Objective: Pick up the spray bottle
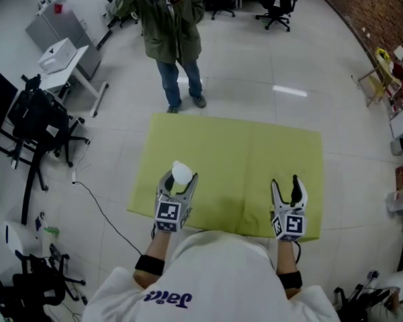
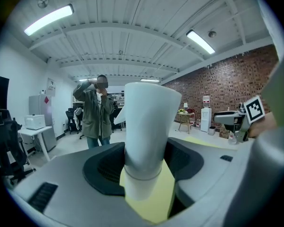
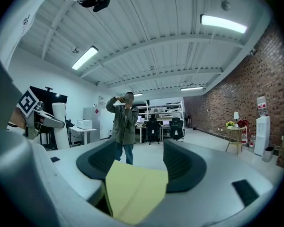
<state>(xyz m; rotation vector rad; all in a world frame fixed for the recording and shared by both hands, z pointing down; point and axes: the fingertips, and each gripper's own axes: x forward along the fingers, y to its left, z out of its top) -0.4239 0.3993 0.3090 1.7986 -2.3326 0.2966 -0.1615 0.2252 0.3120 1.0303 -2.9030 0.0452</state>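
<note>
Spray bottle in the grip, lift likely under way

The left gripper (image 1: 180,180) has its jaws closed on the white spray bottle (image 2: 146,126), held upright over the near left of the yellow-green mat (image 1: 242,156). Whether its base is clear of the mat cannot be told. The right gripper (image 1: 285,184) is empty, its jaws wide apart. A person (image 1: 171,25) stands beyond the far edge and blocks nothing.

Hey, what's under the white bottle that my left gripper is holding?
Below the white plastic spray bottle, held between the left gripper's jaws, lies the flat yellow-green cloth. The bottle's base is hidden by the gripper body, so contact with the cloth cannot be judged.
</note>
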